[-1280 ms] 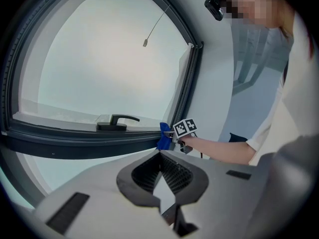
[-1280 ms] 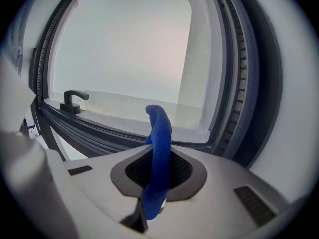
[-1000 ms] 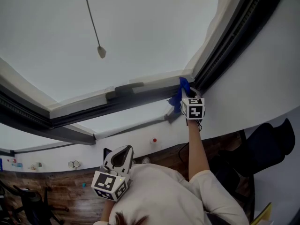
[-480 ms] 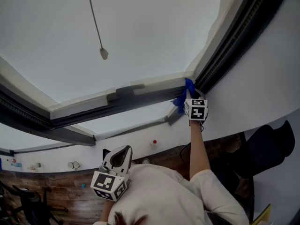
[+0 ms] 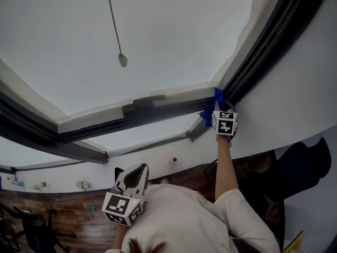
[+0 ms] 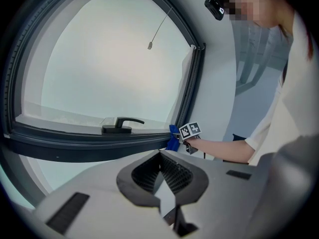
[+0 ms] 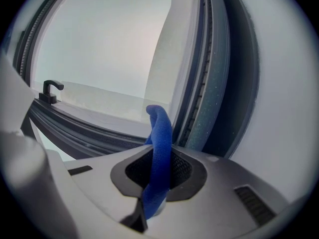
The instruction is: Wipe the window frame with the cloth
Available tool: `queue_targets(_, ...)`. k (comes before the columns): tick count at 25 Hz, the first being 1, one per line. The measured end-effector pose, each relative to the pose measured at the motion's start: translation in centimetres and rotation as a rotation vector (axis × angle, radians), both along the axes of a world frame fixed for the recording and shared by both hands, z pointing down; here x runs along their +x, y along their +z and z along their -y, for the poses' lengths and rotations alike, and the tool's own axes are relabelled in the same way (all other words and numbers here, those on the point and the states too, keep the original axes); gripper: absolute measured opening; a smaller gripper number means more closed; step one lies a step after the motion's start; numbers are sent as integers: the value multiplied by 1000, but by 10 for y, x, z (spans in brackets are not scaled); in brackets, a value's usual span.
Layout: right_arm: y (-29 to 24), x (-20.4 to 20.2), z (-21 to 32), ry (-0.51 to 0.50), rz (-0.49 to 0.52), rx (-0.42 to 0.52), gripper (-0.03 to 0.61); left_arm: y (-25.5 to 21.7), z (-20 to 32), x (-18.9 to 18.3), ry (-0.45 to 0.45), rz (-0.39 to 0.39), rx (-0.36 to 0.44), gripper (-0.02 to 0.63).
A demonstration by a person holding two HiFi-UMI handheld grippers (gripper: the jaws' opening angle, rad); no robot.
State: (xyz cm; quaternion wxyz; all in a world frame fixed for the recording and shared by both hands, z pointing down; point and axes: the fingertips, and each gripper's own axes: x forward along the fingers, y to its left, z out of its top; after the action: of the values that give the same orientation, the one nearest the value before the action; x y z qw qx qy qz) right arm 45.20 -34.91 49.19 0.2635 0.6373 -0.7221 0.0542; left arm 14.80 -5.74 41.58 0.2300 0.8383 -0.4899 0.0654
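My right gripper (image 5: pixel 217 107) is shut on a blue cloth (image 5: pixel 215 105) and holds it against the dark window frame (image 5: pixel 174 108) at its lower right corner. In the right gripper view the blue cloth (image 7: pixel 159 153) stands up between the jaws, close to the dark frame (image 7: pixel 199 103). The left gripper view shows the cloth (image 6: pixel 173 138) and the right gripper (image 6: pixel 180 137) at that corner. My left gripper (image 5: pixel 135 173) hangs low near the person's chest, jaws closed with nothing between them (image 6: pixel 160 169).
A black window handle (image 6: pixel 119 125) sits on the lower frame rail, left of the cloth. A pull cord with a small weight (image 5: pixel 122 60) hangs in front of the pane. A white wall (image 5: pixel 295 88) borders the frame on the right.
My right gripper has slid to the right along the lower rail with the cloth, into the frame's corner. The left gripper has stayed where it was.
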Motion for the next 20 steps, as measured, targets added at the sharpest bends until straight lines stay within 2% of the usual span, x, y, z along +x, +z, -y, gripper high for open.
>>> queue_targets(7, 1, 4, 2, 65, 0, 3, 48, 0, -12, -20, -19, -7, -5, 9)
queue_targets(9, -1, 4, -3, 105, 47, 5, 48, 0, -17, -28, -20, -8, -8, 9)
queue_targets(11, -13, -10, -16, 114, 125, 49, 48, 0, -23, -38, -25, -9, -15, 9)
queue_targets(15, -44, -95, -51, -25, 263, 163, 48, -3, -28, -61, -32, 0, -29, 8)
queue_targets(20, -57, -206, -90, -222, 370, 186, 48, -8, -34, -77, -30, 2, -33, 8)
